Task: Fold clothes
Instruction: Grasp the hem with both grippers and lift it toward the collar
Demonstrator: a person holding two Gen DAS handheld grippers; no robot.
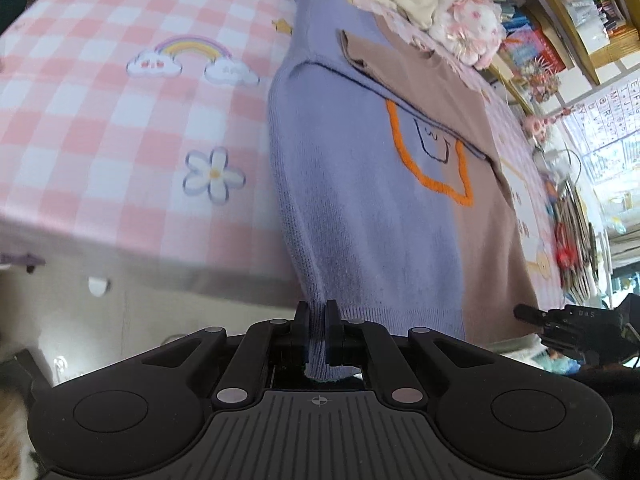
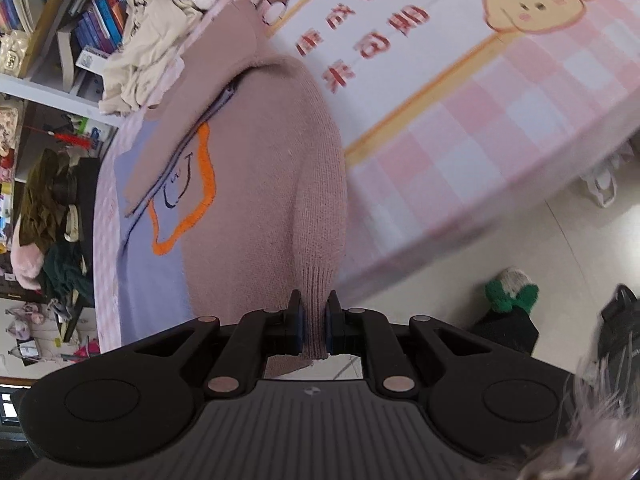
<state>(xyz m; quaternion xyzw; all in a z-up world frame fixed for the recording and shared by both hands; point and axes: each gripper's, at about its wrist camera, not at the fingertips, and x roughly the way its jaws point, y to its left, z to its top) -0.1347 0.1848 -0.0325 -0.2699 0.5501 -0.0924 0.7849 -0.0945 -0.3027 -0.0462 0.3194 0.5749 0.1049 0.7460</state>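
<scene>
A knit sweater, half lavender-blue (image 1: 360,208) and half dusty brown (image 2: 256,200), with an orange outlined shape on its front, lies on the bed with both sleeves folded across the chest. My left gripper (image 1: 318,316) is shut on the ribbed hem at the blue corner. My right gripper (image 2: 314,312) is shut on the ribbed hem at the brown corner. Both hem corners are lifted off the near edge of the bed. The right gripper also shows in the left wrist view (image 1: 568,320).
The bed has a pink checked sheet (image 1: 120,128) with rainbow and flower prints. A cream garment (image 2: 148,56) and a plush toy (image 1: 468,28) lie at the far edge. Bookshelves (image 1: 568,8) stand behind. A green and white toy (image 2: 512,288) sits on the floor.
</scene>
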